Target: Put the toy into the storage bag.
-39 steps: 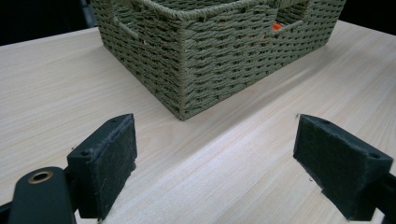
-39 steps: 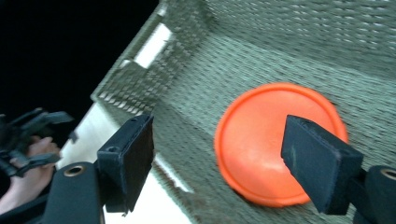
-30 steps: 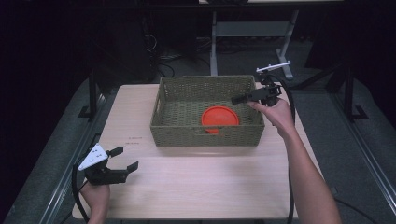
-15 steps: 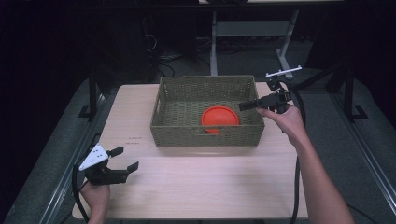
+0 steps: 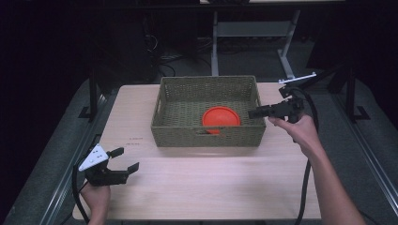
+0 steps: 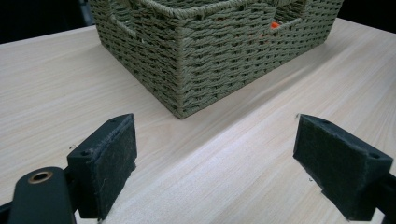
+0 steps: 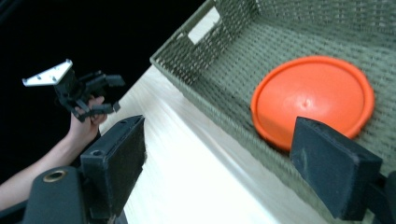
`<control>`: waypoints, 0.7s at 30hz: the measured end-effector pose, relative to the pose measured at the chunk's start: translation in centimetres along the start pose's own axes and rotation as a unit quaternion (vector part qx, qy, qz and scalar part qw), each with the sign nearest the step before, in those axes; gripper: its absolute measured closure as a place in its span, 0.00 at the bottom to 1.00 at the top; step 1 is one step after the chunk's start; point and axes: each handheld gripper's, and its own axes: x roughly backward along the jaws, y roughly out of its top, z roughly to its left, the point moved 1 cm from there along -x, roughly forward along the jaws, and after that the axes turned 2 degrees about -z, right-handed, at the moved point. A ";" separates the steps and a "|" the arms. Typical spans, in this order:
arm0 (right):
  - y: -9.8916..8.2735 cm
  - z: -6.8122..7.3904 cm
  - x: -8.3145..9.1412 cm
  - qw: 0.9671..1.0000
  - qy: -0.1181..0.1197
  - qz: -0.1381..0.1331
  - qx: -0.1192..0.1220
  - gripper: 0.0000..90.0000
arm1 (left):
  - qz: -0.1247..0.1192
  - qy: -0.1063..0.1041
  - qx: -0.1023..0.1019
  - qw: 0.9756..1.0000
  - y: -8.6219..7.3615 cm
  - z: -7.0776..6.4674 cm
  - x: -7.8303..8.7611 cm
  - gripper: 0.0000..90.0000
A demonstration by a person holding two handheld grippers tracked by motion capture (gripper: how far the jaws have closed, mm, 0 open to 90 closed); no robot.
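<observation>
One orange disc (image 5: 221, 116) inside woven basket (image 5: 206, 137) on table (image 5: 211, 187).

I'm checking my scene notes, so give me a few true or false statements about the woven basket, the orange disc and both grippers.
1. The round orange plastic disc lies inside the green woven basket. True.
2. The left gripper is clamped on the basket's wall. False: it is open, apart from the basket.
3. The right gripper is open and empty. True.
4. The basket sits on the floor. False: it stands on the light wooden table.
</observation>
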 end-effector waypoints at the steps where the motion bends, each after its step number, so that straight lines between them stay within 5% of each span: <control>1: -0.3 0.0 0.1 1.000 0.000 0.000 0.002 0.19 | 0.001 0.001 0.000 1.000 0.0 0.0 0.0 0.14; 21: -6.4 0.1 0.8 1.000 0.010 -0.005 0.012 0.19 | 0.000 -0.002 0.002 1.000 0.0 -0.1 0.1 0.14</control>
